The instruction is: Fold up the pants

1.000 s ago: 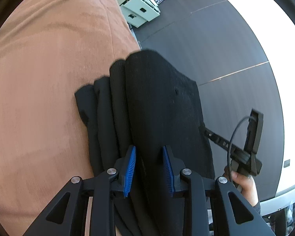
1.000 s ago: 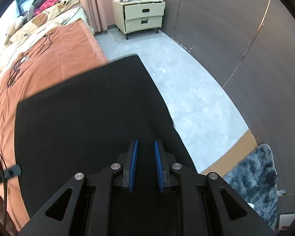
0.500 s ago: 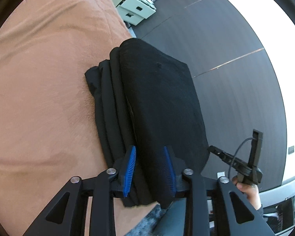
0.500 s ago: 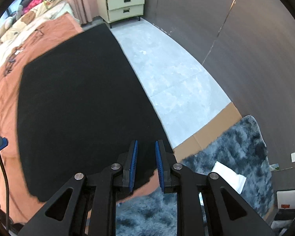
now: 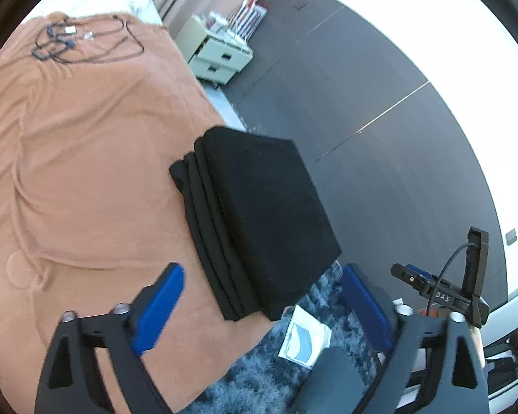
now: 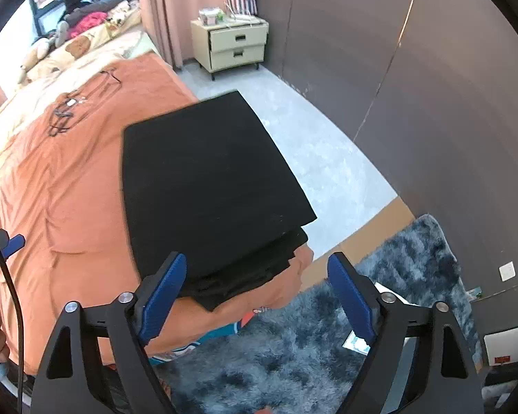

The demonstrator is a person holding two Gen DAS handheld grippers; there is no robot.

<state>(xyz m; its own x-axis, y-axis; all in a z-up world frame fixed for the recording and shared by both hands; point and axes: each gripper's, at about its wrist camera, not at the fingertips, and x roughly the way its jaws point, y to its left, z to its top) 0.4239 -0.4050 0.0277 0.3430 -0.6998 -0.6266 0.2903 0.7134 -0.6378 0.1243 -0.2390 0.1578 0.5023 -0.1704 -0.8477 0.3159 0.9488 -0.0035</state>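
The black pants (image 5: 259, 214) lie folded in a layered stack at the corner of the orange bedspread (image 5: 69, 172). They also show in the right wrist view (image 6: 203, 186). My left gripper (image 5: 262, 296) is open and empty, held back above the near end of the stack. My right gripper (image 6: 255, 286) is open and empty, also back from the stack's near edge. The other gripper's tip (image 5: 428, 281) shows at the right of the left wrist view.
A grey shaggy rug (image 6: 328, 352) with a white packet (image 5: 305, 339) lies below the bed corner. A cream nightstand (image 6: 233, 46) stands by the dark wall. Black cables (image 5: 83, 41) lie on the far part of the bedspread.
Both grippers have opened, let go of the pants and pulled back and up. The folded stack now rests on the bed corner.
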